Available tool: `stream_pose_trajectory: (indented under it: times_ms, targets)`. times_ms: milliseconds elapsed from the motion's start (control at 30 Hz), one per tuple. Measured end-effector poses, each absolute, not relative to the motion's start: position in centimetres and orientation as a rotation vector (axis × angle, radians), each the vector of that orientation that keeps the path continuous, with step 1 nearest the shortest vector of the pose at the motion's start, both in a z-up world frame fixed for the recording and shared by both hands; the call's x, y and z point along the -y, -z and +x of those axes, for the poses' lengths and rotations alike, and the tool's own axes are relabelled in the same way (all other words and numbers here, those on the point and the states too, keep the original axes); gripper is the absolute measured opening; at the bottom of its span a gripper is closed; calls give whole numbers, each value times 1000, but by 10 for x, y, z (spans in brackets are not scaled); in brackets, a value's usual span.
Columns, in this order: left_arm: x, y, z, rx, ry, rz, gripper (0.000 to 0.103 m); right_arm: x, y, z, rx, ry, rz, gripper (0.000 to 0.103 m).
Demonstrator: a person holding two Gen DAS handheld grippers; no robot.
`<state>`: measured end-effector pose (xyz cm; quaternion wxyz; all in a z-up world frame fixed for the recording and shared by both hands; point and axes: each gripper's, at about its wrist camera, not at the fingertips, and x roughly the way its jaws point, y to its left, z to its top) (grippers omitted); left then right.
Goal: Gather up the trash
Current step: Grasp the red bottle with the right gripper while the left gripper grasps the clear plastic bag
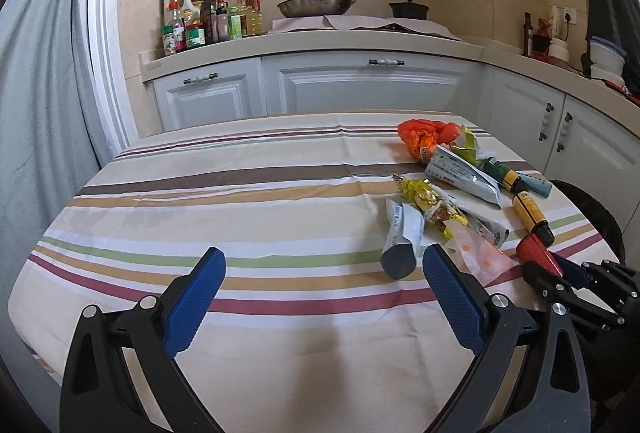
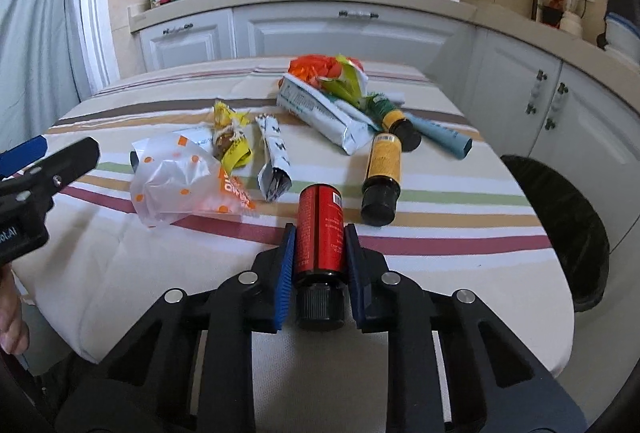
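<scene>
- Red bottle (image 2: pixel 320 229), lower centre of the right wrist view, lies on our striped bench (image 2: pixel 440 245), right gripper (image 2: pixel 320 245) fingers clamping it.
- Our left gripper (image 1: pixel 324 265) fingers spread wide, holding nothing.

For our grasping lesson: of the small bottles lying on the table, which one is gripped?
The red-labelled bottle, between the right gripper pads; both yellow-labelled bottles lie free.

Wrappers (image 2: pixel 232 141) and bottles (image 2: pixel 382 177) lay scattered on the desk (image 2: pixel 120 253); a bin (image 2: pixel 560 233) stood just beside its right edge, cabinets (image 2: pixel 340 33) behind.
</scene>
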<state>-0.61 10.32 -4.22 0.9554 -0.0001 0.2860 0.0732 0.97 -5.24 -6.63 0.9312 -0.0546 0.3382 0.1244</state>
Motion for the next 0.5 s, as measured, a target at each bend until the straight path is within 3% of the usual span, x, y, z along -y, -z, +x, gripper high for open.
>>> stream_pose_trajectory:
  times_ms: [500]
  targets:
    - [-55, 38, -1, -574, -31, 31, 96, 89, 47, -1, -615, -187, -95, 23]
